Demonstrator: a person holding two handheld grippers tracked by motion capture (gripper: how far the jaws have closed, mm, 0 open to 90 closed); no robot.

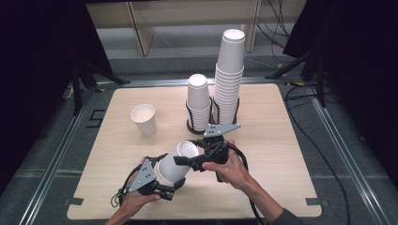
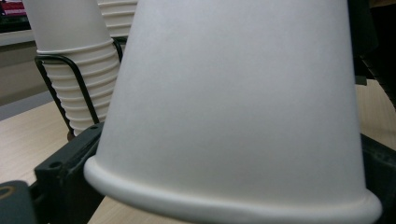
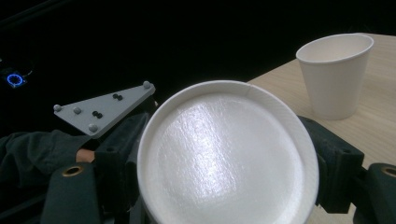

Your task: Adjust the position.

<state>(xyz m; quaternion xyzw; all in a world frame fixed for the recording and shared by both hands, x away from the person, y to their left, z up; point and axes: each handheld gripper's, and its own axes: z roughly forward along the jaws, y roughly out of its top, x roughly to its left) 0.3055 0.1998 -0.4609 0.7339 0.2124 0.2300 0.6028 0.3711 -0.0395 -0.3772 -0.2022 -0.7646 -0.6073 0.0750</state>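
Matt white paper cup (image 2: pixel 233 107), glossy base; pale wood-look table (image 1: pixel 117 154), prob. laminate; black wire rack (image 2: pixel 84 91).

Held cup (image 1: pixel 174 163) lies between both grippers; loose cup (image 1: pixel 144 119) left of two stacks (image 1: pixel 199 103), probably racked.

Big paper cup right up in our face, upside down

So we've got a white paper cup (image 2: pixel 233 102) taking up most of the shot, rolled rim at the bottom and the body narrowing toward the top. The left gripper (image 2: pixel 224 186) has a black jaw on either side of it, pressed against the wall just above the rim, so we're clamped on it. Behind on the left there's a stack of cups (image 2: pixel 77 70) sitting in a black wire holder (image 2: pixel 81 88), with another stack (image 2: pixel 116 16) peeking out behind it. All of it's over a light wooden table (image 2: pixel 25 140).
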